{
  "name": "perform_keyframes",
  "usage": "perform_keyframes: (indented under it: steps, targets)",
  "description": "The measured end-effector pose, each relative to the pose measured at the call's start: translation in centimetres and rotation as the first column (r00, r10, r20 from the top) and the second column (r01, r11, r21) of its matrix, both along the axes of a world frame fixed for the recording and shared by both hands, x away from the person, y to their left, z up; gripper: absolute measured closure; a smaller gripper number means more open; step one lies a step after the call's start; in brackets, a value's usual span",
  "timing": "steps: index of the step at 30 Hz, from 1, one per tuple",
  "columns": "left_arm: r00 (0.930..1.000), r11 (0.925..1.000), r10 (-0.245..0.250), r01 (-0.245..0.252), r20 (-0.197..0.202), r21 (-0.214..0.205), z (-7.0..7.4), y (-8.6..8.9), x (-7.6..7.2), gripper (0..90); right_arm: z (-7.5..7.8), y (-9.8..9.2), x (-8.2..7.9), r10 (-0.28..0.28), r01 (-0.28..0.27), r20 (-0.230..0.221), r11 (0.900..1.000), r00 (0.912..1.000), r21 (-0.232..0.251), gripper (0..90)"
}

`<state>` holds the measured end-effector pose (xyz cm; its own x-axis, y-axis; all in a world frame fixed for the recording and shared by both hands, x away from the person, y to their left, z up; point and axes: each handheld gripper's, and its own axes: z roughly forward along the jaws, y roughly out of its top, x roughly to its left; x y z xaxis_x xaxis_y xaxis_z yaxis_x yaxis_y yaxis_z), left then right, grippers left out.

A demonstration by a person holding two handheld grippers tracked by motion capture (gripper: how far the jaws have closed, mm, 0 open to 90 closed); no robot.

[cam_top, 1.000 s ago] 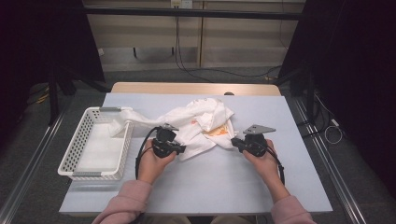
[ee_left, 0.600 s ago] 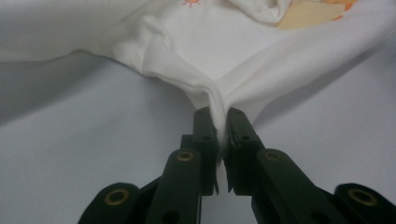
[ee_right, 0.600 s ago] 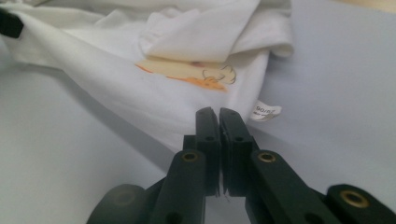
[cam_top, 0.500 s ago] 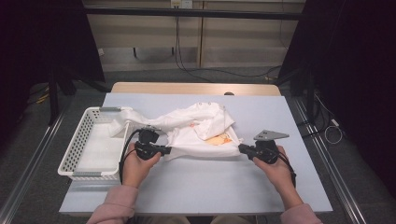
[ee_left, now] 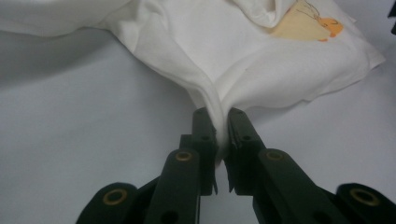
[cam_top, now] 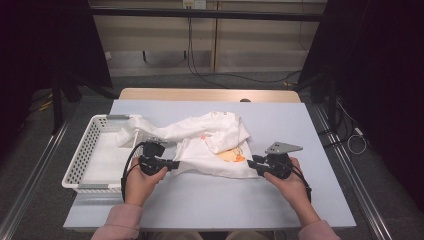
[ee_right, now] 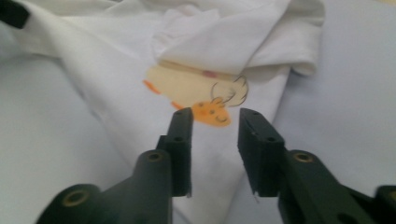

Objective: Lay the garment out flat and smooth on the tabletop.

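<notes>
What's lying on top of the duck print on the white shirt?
A folded-over flap of the white shirt lies across the upper part of the duck print. The orange lower part shows; whatever the print has under the flap is hidden.

White shirt (cam_top: 210, 145) with orange print, rumpled, mid-table, one sleeve draped into basket (cam_top: 82, 160)

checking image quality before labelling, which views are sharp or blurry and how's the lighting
High view: table evenly lit, surroundings dark, white garment sharp. Left gripper view: sharp where the left claw pinches cloth, soft shadow under the raised fold at upper left. Right gripper view: soft throughout, right claw open over the blurred orange print.
</notes>
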<state>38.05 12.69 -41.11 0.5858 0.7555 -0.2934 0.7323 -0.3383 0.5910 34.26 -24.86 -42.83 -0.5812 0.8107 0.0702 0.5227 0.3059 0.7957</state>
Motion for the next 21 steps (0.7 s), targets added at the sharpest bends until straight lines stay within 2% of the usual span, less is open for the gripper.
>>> perform_keyframes:
  steps: [3,5,7,8,9,10,11,12,14,16,17,18,19,21]
  targets:
    - [1.0,0.9998,-0.004,0.003,-0.006,-0.018,0.2,0.1,-0.3,83.3,-0.3,0.7,1.3,-0.029,0.03,0.02,0.9986,0.9994,-0.043,58.4]
    - [0.9999,0.9997,0.002,-0.002,-0.014,-0.023,0.3,0.2,-0.5,83.4,-0.9,1.2,2.2,-0.055,0.058,0.026,0.9931,0.9981,-0.102,58.0]
    - [0.9999,0.9995,0.006,-0.006,-0.008,-0.031,0.5,0.4,-0.8,83.3,-1.8,1.5,3.2,-0.079,0.08,0.016,0.9874,0.9968,-0.137,59.7]
    - [0.9999,0.9992,-0.007,0.006,-0.013,-0.038,0.5,0.5,-0.9,83.3,-2.2,1.6,3.5,-0.08,0.078,-0.004,0.9852,0.9968,-0.153,62.6]
    - [0.9998,0.9991,0.002,-0.003,-0.022,-0.042,0.6,0.5,-1.1,83.3,-2.6,1.8,3.7,-0.089,0.084,-0.021,0.9815,0.9959,-0.173,64.1]
    - [0.9998,0.9991,-0.017,0.017,-0.006,-0.039,0.7,0.6,-1.0,83.3,-2.9,1.7,3.8,-0.092,0.087,-0.028,0.9846,0.9953,-0.152,73.5]
    - [0.9993,0.9987,0.0,-0.002,-0.037,-0.051,0.7,0.5,-1.3,83.3,-2.8,1.7,3.9,-0.07,0.063,-0.064,0.9923,0.9955,-0.107,84.4]
    - [0.9998,0.9991,-0.019,0.019,-0.011,-0.037,0.7,0.6,-1.3,83.3,-2.7,1.7,3.8,-0.065,0.057,-0.069,0.9923,0.9955,-0.11,86.8]
    - [0.9996,0.9993,-0.021,0.02,-0.017,-0.03,0.6,0.8,-1.5,83.2,-2.6,1.8,3.4,-0.047,0.037,-0.082,0.9922,0.9955,-0.119,88.0]
    - [0.9997,0.9996,-0.019,0.018,-0.018,-0.02,0.7,1.0,-1.7,82.9,-2.2,1.7,2.7,-0.042,0.032,-0.111,0.9952,0.9929,-0.092,88.1]
    - [0.9995,0.9993,-0.002,0.001,-0.03,-0.037,0.7,1.0,-1.9,82.7,-2.0,1.7,2.3,-0.037,0.027,-0.12,0.9961,0.9921,-0.084,88.1]
    - [0.9994,0.9995,-0.021,0.021,-0.026,-0.026,0.8,1.2,-1.9,82.6,-1.9,1.7,1.8,-0.028,0.02,-0.122,0.9974,0.9922,-0.07,88.1]
    - [0.9994,0.9995,-0.018,0.017,-0.028,-0.028,0.8,1.3,-2.0,82.2,-1.8,1.7,1.3,-0.023,0.017,-0.125,0.9985,0.9919,-0.053,88.0]
    - [0.9992,0.9993,-0.023,0.022,-0.034,-0.032,0.8,1.4,-2.3,82.2,-1.5,1.6,0.5,-0.005,-0.002,-0.138,0.9987,0.9905,-0.051,88.0]
